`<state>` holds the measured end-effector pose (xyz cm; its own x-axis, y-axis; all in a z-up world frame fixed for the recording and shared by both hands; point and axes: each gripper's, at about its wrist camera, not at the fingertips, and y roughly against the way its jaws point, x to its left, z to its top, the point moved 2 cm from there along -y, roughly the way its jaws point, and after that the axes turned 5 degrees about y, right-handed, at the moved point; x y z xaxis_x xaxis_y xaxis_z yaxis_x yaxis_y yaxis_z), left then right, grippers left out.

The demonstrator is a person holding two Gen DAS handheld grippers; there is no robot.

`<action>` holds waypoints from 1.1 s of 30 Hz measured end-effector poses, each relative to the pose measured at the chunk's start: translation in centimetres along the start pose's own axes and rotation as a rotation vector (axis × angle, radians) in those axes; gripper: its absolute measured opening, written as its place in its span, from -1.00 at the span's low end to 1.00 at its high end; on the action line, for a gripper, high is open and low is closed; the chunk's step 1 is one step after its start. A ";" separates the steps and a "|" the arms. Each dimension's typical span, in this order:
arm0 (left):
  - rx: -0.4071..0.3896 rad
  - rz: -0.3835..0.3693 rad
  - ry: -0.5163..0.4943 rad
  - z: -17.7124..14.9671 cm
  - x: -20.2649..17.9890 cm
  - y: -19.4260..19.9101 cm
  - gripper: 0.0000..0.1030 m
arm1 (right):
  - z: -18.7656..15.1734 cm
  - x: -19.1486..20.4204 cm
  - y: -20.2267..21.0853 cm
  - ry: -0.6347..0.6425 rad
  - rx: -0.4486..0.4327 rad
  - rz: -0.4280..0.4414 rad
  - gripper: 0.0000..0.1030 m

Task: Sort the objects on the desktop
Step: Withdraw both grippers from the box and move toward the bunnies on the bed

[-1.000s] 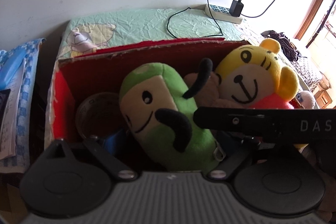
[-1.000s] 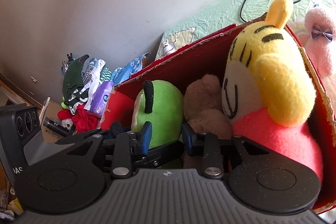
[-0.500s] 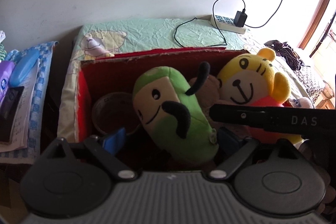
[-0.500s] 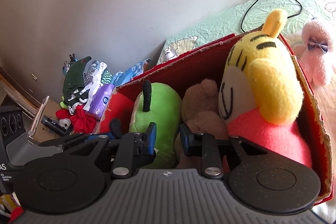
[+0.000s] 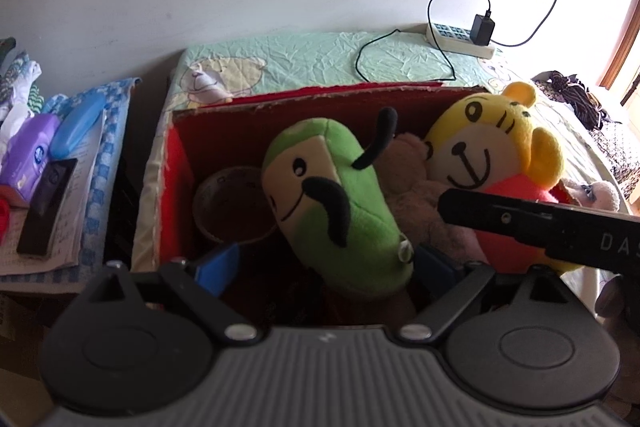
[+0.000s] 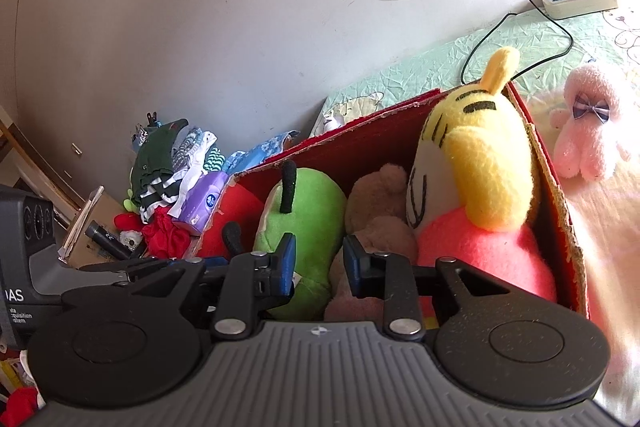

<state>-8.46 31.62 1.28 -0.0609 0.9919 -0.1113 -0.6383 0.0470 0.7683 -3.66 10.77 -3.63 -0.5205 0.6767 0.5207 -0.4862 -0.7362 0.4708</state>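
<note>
A red cardboard box [image 5: 176, 163] holds a green plush [image 5: 336, 203], a brown plush [image 5: 408, 175], a yellow tiger plush [image 5: 500, 151] and a round brown container [image 5: 228, 203]. My left gripper [image 5: 326, 261] is open, its blue pads either side of the green plush's lower end, above the box's near side. My right gripper [image 6: 318, 263] is open and empty, narrower, over the near edge of the box [image 6: 556, 187], in front of the green plush [image 6: 304, 219] and brown plush [image 6: 380, 203]. The tiger [image 6: 480, 163] sits at the right. The right gripper's body crosses the left wrist view.
A pink plush [image 6: 592, 123] lies on the bed right of the box. A power strip [image 5: 460, 37] with charger and cable sits at the back on the green sheet. A side table at left holds a purple tissue pack [image 5: 32, 151], a phone [image 5: 48, 203], papers and clothes [image 6: 172, 155].
Both grippers have pulled back and up from the box, so more of the box and surroundings shows. The plush toys stayed in the box. Jaw widths look unchanged.
</note>
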 end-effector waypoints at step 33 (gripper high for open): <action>-0.164 -0.116 -0.209 1.8 -21.3 4.1 0.89 | -0.3 -16.4 16.0 -0.257 -0.199 0.099 -0.38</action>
<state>-8.36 10.88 7.93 0.1687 0.9845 -0.0474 -0.7484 0.1592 0.6439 -3.07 -12.08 -4.86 -0.3905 0.5590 0.7315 -0.5825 -0.7653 0.2739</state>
